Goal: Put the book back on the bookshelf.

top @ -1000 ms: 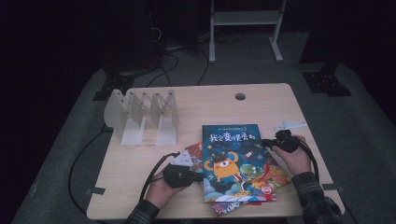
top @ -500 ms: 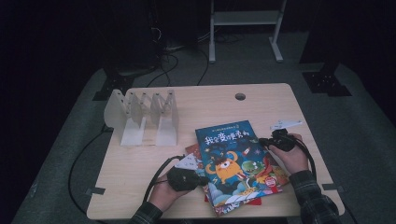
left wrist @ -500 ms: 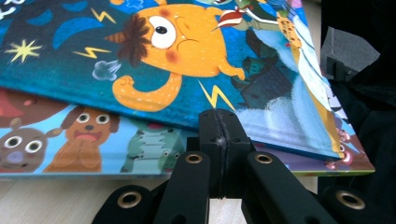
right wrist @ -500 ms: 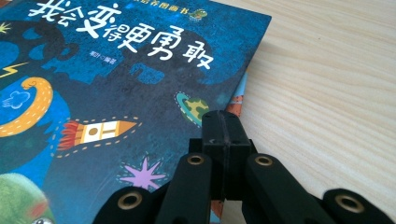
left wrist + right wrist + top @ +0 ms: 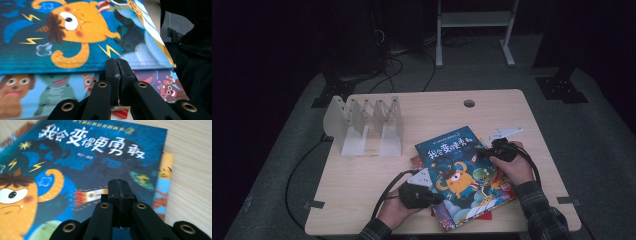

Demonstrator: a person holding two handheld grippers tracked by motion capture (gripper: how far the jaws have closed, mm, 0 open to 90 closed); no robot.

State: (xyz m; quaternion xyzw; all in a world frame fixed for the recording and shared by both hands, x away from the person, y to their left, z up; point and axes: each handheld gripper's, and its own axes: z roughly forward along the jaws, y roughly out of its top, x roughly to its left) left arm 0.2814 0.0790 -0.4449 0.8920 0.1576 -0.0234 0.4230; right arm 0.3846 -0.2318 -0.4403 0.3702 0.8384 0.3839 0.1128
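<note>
Both grippers are seen in the high view at the blue picture book [image 5: 460, 172]: the left gripper [image 5: 434, 197] at its near-left edge, the right gripper [image 5: 484, 152] at its right edge. The book lies atop other books [image 5: 452, 216] near the table's [image 5: 362, 190] front edge, its long axis skewed, the title end turned away and leftward toward the white rack [image 5: 367, 125]. Whether its edges are pinched cannot be made out there.

From the left gripper view, the jaws are shown pressed together at the blue picture book's [image 5: 82, 32] raised edge; a lower book [image 5: 50, 92] is partly covered.

From the right gripper view, shut jaws are shown over the cover [image 5: 82, 165], whose white title is readable; any grip is hidden.
</note>
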